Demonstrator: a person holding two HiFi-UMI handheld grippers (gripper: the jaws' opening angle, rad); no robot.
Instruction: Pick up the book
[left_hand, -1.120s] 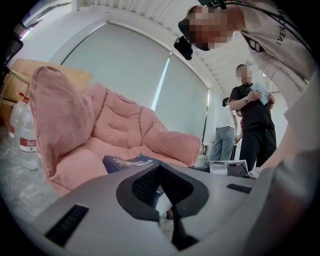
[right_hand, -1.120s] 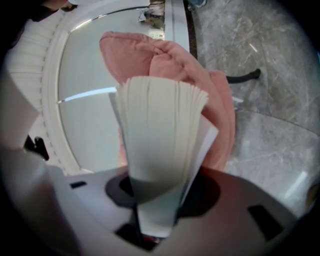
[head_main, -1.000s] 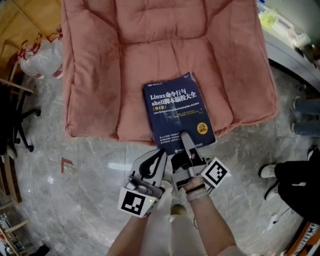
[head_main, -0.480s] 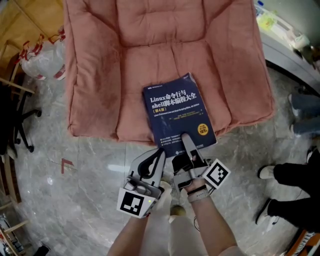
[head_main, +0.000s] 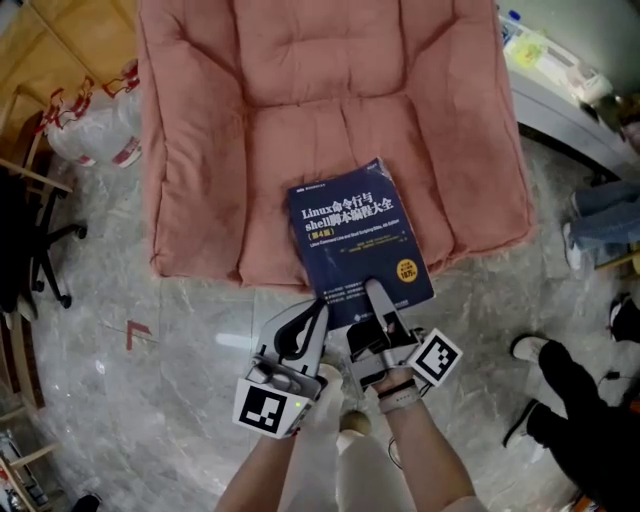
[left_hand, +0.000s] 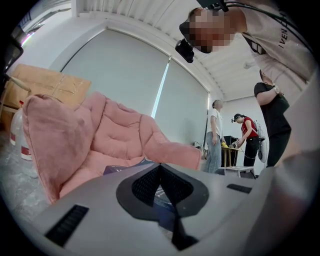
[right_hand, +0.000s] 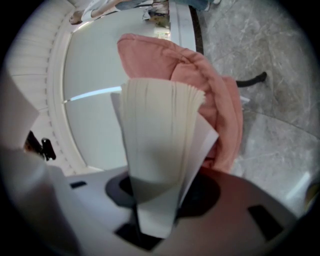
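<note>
A dark blue book (head_main: 358, 235) with white and yellow title print lies on the front of a pink cushion (head_main: 300, 120), its near edge jutting over the floor. My right gripper (head_main: 376, 296) is shut on that near edge; in the right gripper view the cream page block (right_hand: 160, 130) stands between its jaws. My left gripper (head_main: 320, 308) sits just to its left at the book's near-left corner, with its tips together. In the left gripper view, blue cover (left_hand: 117, 169) shows at and between the left gripper's (left_hand: 161, 172) tips.
The floor (head_main: 150, 400) is grey marble. A plastic bag (head_main: 85, 125) and black chair legs (head_main: 40, 250) stand at the left. A white table (head_main: 570, 100) and the legs and shoes of bystanders (head_main: 590, 215) are at the right.
Both grippers have risen a little, and the book's near edge has come up with them. The bystanders' feet at the right have shifted.
</note>
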